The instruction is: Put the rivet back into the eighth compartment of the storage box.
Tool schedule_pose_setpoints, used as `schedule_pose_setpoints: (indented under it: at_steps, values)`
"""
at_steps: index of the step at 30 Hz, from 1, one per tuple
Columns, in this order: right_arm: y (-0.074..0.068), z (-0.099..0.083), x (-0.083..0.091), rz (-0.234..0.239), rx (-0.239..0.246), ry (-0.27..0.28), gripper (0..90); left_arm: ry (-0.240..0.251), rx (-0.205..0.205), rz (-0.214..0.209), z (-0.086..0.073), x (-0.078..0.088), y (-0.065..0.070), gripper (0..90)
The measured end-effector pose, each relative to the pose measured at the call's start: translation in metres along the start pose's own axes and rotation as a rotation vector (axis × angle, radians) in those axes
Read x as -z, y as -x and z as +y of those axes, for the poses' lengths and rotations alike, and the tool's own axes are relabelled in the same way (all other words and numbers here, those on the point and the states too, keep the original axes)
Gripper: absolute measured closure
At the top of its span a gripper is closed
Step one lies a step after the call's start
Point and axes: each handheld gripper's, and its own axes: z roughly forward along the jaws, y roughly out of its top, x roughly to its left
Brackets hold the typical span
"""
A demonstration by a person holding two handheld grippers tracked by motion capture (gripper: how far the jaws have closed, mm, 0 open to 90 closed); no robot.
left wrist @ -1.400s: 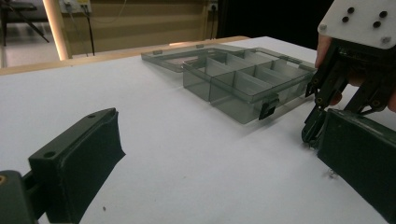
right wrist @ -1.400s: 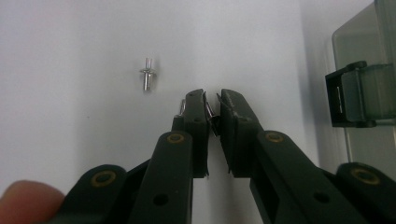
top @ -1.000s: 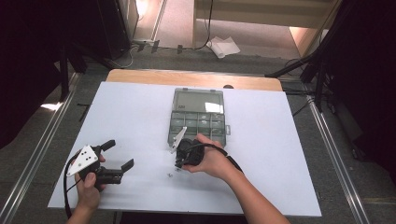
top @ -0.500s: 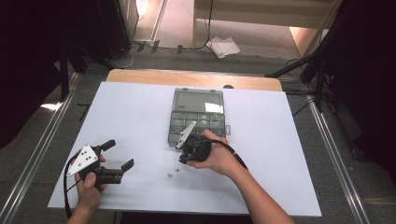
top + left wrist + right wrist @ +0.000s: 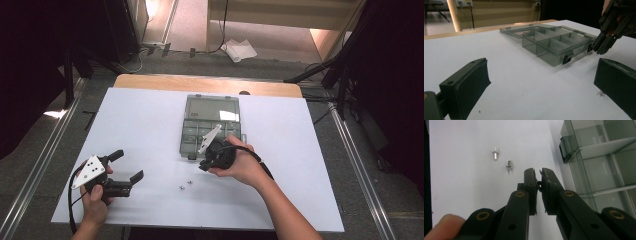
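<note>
A clear grey compartment box (image 5: 186,136) lies open mid-table, its lid (image 5: 211,107) folded back. My right gripper (image 5: 204,165) hovers just off the box's near front corner, tips pointing down and left. In the right gripper view its jaws (image 5: 537,173) are shut, with a small metal pin pinched between the pads. Two more small metal pins (image 5: 495,153) (image 5: 509,166) lie on the white table beyond the tips, and also show as pins (image 5: 186,185) in the high view. My left gripper (image 5: 126,165) rests at the near left, open and holding nothing.
The white tabletop (image 5: 300,150) has bare room on both sides of the box. The box's latch (image 5: 565,148) and front wall (image 5: 554,58) stand close beside the right gripper (image 5: 602,47). Dark stands and cables surround the table.
The right gripper has lifted off the table near the pins and moved toward the box's front edge, jaws still shut. The left gripper has stayed put.
</note>
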Motion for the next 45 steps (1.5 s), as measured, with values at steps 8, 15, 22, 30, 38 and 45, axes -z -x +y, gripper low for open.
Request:
schedule_pose_setpoints:
  at_steps: [8,15,22,30,38,45]
  values:
    - [0.006,-0.008,0.012,-0.016,-0.022,0.013,84.7,0.001,-0.005,0.000,0.000,0.000,0.000,0.0]
    - [0.012,-0.016,0.021,-0.032,-0.044,0.018,84.6,0.002,-0.002,0.001,0.000,0.000,0.000,0.0]
    - [0.018,-0.023,0.027,-0.040,-0.059,0.025,84.6,0.006,-0.007,0.000,0.000,0.001,0.000,0.0]
    - [0.026,-0.031,0.035,-0.062,-0.080,0.034,84.6,0.006,-0.009,0.000,0.000,0.001,0.000,0.0]
    - [0.032,-0.035,0.041,-0.078,-0.100,0.032,84.6,0.008,-0.008,0.001,0.000,0.001,0.000,0.0]
    - [0.040,-0.040,0.044,-0.087,-0.127,0.034,84.7,0.007,-0.007,0.000,0.000,0.001,0.000,0.0]
